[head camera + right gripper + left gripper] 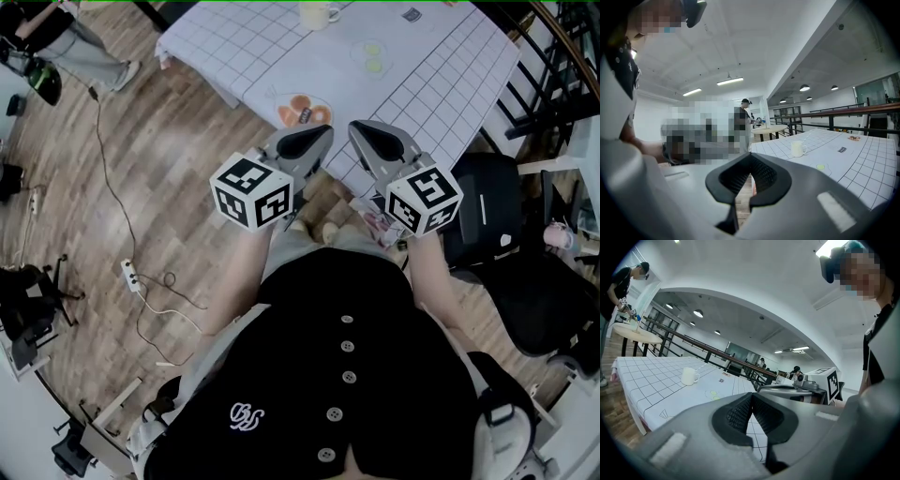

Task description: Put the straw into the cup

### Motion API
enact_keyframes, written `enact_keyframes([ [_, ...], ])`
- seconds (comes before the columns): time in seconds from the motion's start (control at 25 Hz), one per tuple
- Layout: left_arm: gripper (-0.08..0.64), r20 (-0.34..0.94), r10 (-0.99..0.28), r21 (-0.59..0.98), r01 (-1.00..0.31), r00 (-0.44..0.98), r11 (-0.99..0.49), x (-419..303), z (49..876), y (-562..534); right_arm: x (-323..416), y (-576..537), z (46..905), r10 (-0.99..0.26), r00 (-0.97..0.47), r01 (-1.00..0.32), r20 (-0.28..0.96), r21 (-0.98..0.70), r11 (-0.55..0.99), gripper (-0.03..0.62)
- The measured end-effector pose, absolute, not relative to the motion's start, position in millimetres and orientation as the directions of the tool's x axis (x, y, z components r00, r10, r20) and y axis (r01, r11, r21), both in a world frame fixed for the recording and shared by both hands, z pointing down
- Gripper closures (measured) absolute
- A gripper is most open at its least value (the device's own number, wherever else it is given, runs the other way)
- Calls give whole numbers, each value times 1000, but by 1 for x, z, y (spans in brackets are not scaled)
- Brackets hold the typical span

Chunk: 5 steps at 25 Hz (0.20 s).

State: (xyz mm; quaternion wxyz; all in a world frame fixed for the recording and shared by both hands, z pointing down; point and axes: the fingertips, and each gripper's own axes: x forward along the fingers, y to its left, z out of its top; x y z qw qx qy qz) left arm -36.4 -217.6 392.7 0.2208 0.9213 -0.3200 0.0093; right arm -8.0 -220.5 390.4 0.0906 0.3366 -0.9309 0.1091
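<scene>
I'm holding the left gripper and right gripper at the near edge of the cloth, each with its jaws closed on nothing. The cup is standing at the far side, well apart from both. I'm not making out the straw, either on the cloth or in the cup. As I'm judging it, a thin straw is likely to slip from the grip, and a long reach is risking tipping the cup or dragging the cloth. A cable is trailing across the wood floor, and a chair and railing are crowding the right.

We are wearing a black top with grey buttons and a white looped emblem. Our grey left gripper and right gripper are bearing black-and-white marker cubes.
</scene>
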Motion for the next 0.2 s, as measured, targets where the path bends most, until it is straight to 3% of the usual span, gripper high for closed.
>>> enact_keyframes([
  [0.2, 561, 149, -574, 402, -580, 805, -709, -32, 392, -215, -8, -219, 394, -594, -761, -638, 262, -133, 759, 591],
])
